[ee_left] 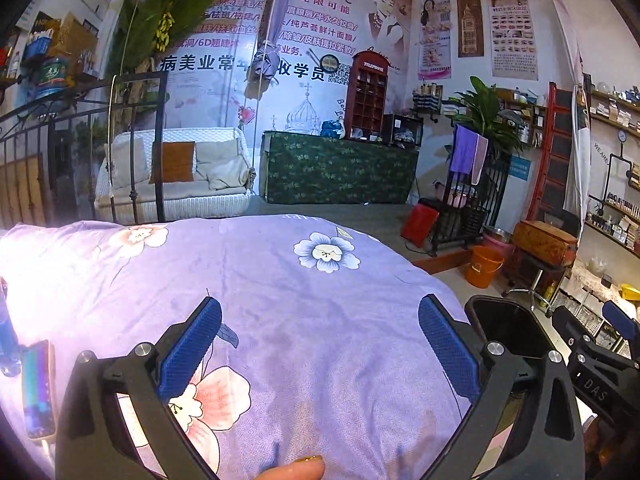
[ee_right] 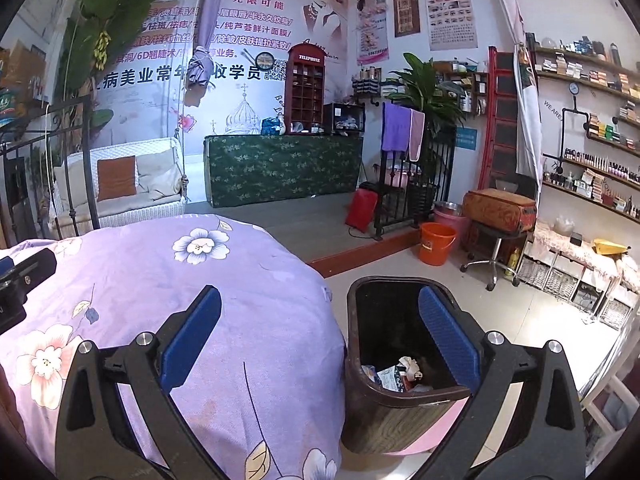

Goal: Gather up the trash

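A dark brown trash bin (ee_right: 404, 412) stands on the floor beside a bed with a purple floral cover (ee_right: 248, 312). Crumpled wrappers and paper trash (ee_right: 396, 374) lie at the bin's bottom. My right gripper (ee_right: 320, 340) is open and empty, its right finger over the bin's mouth, its left finger over the bed edge. My left gripper (ee_left: 320, 344) is open and empty above the bed cover (ee_left: 312, 320). The bin's rim (ee_left: 508, 308) shows at the right in the left wrist view, with my right gripper (ee_left: 600, 352) beyond it.
A phone (ee_left: 38, 392) lies lit on the bed at the far left. An orange bucket (ee_right: 436, 242), a stool with a brown case (ee_right: 498, 216) and shelves stand on the right. A white sofa (ee_right: 120, 184) and green-draped counter (ee_right: 284, 168) are behind the bed.
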`<action>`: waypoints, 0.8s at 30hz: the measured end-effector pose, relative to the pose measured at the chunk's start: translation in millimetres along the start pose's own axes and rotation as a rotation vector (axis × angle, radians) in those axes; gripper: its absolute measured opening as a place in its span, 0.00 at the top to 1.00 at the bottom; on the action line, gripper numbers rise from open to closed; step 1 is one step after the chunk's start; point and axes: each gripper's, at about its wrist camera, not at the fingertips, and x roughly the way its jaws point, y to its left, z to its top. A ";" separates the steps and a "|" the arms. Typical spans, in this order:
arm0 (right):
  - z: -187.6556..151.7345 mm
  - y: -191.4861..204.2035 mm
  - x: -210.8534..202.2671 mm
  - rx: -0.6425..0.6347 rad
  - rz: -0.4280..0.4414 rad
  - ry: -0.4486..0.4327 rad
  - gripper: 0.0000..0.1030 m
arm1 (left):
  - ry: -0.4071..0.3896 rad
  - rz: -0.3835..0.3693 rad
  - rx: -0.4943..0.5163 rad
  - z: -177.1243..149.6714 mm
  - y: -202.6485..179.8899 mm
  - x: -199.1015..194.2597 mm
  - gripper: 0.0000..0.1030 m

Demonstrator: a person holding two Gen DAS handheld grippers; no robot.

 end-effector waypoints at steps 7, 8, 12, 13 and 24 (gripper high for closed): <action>1.4 6.3 1.0 0.013 0.005 0.006 0.05 | -0.003 0.004 -0.003 -3.3 3.7 -4.2 0.06; 1.1 7.3 1.1 0.012 0.006 0.007 0.05 | -0.004 0.004 -0.003 -3.8 4.3 -4.8 0.06; 1.0 6.8 1.6 0.015 0.005 0.008 0.05 | -0.004 0.004 -0.003 -4.0 5.2 -4.8 0.06; 0.9 6.0 1.8 0.017 0.005 0.009 0.05 | -0.004 0.003 -0.002 -4.2 5.1 -5.0 0.06; 0.1 6.4 4.0 0.021 0.006 0.020 0.05 | -0.003 0.007 -0.004 -3.8 5.4 -6.8 0.06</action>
